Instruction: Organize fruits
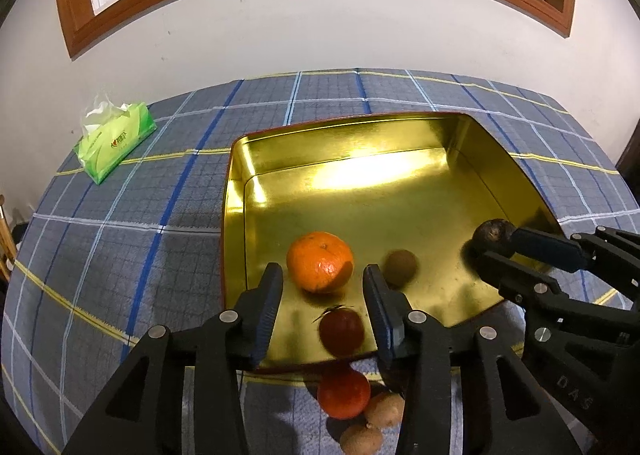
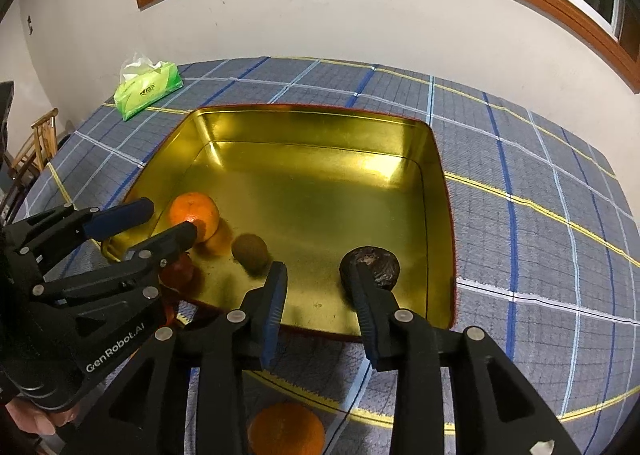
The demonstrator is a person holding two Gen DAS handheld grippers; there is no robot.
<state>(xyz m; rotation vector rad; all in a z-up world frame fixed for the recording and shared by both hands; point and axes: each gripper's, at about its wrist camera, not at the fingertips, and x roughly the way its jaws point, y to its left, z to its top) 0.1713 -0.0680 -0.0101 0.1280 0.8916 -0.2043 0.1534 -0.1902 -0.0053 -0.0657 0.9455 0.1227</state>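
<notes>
Gold tin [image 1: 240,191] holds four fruits: orange [image 1: 320,261], kiwi [image 1: 400,263], red fruit [image 1: 342,331], dark fruit [image 2: 370,261]. My left claw [image 1: 320,287] and right claw [image 2: 320,279] gape, holding nothing. An orange and two brown fruits wait on the near desk [image 1: 120,215].

Your 2 wrist cameras look steeply down along their fingers, close over the gold tray [image 1: 240,159] [image 2: 436,159]. Both share the tray, tissue pack [image 1: 114,141] [image 2: 148,91] and wall.
</notes>
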